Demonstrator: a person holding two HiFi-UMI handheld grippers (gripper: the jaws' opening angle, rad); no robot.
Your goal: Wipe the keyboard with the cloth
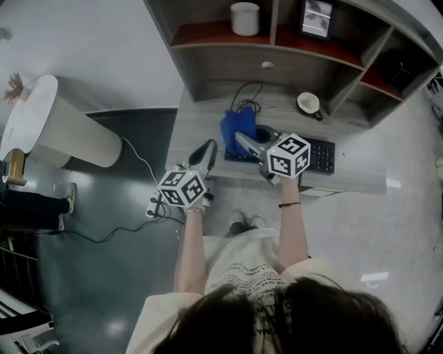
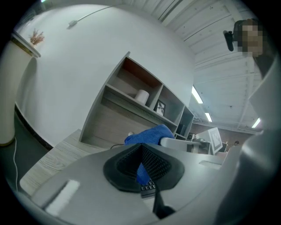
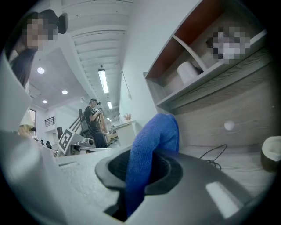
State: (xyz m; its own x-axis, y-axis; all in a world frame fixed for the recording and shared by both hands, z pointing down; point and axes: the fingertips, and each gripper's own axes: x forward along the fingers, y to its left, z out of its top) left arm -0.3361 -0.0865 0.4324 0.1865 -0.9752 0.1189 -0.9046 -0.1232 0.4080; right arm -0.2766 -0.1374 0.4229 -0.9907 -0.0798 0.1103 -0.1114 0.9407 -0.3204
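- Forearms [image 1: 191,249] reach forward from the person, each hand carrying a marker-cubed gripper.
- Left gripper [image 1: 208,146] hangs over the desk [image 1: 201,114] at its near left edge. Its jaws are pinched together on nothing, and it is clear of the cloth.
- Right gripper [image 1: 241,139] is clamped on the blue cloth [image 1: 235,123]. Its own view shows the fabric bunched up between the jaws.
- Cloth covers the left end of the black keyboard [image 1: 320,155], which lies along the desk's near edge.
- Beyond, a cable [image 1: 246,97] and a cup [image 1: 309,104] rest on the desk.
- Farthest, a white roll [image 1: 244,18] and a framed picture [image 1: 317,16] stand on the shelf [image 1: 221,33].
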